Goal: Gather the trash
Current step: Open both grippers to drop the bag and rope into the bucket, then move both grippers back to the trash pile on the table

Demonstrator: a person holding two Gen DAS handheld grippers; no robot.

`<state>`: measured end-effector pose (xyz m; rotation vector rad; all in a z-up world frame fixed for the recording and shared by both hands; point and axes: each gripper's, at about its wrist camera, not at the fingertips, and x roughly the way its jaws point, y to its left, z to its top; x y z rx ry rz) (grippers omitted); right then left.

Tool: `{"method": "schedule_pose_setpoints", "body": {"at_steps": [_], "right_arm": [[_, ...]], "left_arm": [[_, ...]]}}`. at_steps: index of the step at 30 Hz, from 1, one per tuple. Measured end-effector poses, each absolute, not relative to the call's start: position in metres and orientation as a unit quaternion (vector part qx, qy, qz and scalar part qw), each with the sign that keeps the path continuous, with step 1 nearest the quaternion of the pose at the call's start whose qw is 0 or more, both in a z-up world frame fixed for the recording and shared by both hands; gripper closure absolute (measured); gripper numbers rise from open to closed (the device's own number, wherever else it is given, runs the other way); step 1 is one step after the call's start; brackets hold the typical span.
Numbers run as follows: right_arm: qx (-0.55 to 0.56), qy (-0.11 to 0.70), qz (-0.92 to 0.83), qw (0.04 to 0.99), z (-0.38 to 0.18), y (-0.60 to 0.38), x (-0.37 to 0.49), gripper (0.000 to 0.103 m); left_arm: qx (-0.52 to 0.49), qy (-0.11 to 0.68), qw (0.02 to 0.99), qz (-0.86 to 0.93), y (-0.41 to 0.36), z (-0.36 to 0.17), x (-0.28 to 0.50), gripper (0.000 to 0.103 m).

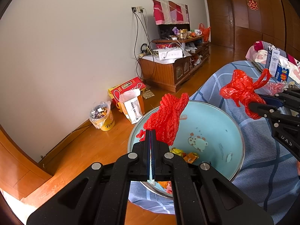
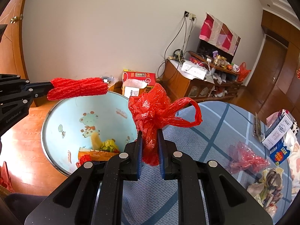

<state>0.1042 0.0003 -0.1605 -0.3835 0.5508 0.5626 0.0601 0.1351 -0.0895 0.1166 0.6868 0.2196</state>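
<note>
Gripping red net (image 1: 166,118) — bag (image 2: 151,116).

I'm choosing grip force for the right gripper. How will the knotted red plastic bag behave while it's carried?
The red plastic bag probably is light and floppy: its crinkled film bunches between the right gripper fingers. Its loop handle dangles free and may snag.

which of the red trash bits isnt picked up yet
The crumpled red plastic wrapper, lying loose on the blue checked cloth. The foam net and knotted red bag are each clamped in a gripper.
</note>
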Motion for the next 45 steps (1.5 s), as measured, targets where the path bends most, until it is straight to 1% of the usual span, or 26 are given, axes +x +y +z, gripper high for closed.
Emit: {"method": "schedule_pose_setpoints", "body": {"at_steps": [10, 13, 14, 15, 17, 19, 20, 21, 22, 25, 43, 44, 45], "right_arm": [[-0.191, 0.269, 0.29, 0.898, -0.166, 0.014, 0.103, 0.087], [-0.192, 0.272, 0.293, 0.896, -0.169, 0.018, 0.103, 0.077], [-0.192, 0.274, 0.294, 0.895, -0.171, 0.019, 0.103, 0.069], [-0.192, 0.274, 0.294, 0.895, -0.171, 0.019, 0.103, 0.064], [-0.189, 0.275, 0.293, 0.896, -0.172, 0.019, 0.103, 0.061], [-0.188, 0.275, 0.291, 0.897, -0.173, 0.019, 0.103, 0.06], [-0.188, 0.275, 0.29, 0.897, -0.173, 0.018, 0.103, 0.059], [-0.187, 0.274, 0.289, 0.898, -0.173, 0.018, 0.103, 0.058], [-0.186, 0.274, 0.289, 0.898, -0.173, 0.017, 0.103, 0.057], [-0.184, 0.273, 0.285, 0.9, -0.174, 0.015, 0.102, 0.055], [-0.178, 0.27, 0.28, 0.904, -0.173, 0.01, 0.1, 0.053], [-0.176, 0.27, 0.28, 0.904, -0.172, 0.009, 0.1, 0.053], [-0.175, 0.269, 0.278, 0.905, -0.17, 0.006, 0.098, 0.053]], "left_arm": [[0.05, 0.342, 0.932, 0.107, 0.136, -0.092, 0.062, 0.102], [0.048, 0.343, 0.933, 0.102, 0.135, -0.093, 0.064, 0.101], [0.047, 0.342, 0.933, 0.102, 0.135, -0.094, 0.064, 0.101], [0.044, 0.343, 0.933, 0.099, 0.134, -0.094, 0.065, 0.098], [0.045, 0.345, 0.933, 0.095, 0.133, -0.095, 0.065, 0.09], [0.045, 0.345, 0.933, 0.094, 0.132, -0.096, 0.066, 0.073], [0.044, 0.345, 0.933, 0.095, 0.132, -0.096, 0.066, 0.068], [0.046, 0.344, 0.933, 0.096, 0.132, -0.096, 0.066, 0.06], [0.047, 0.342, 0.934, 0.097, 0.131, -0.096, 0.065, 0.054], [0.048, 0.339, 0.934, 0.101, 0.131, -0.096, 0.064, 0.048], [0.05, 0.343, 0.933, 0.099, 0.129, -0.101, 0.062, 0.045], [0.05, 0.343, 0.933, 0.099, 0.128, -0.102, 0.062, 0.044], [0.05, 0.345, 0.932, 0.097, 0.127, -0.103, 0.062, 0.041]]}}
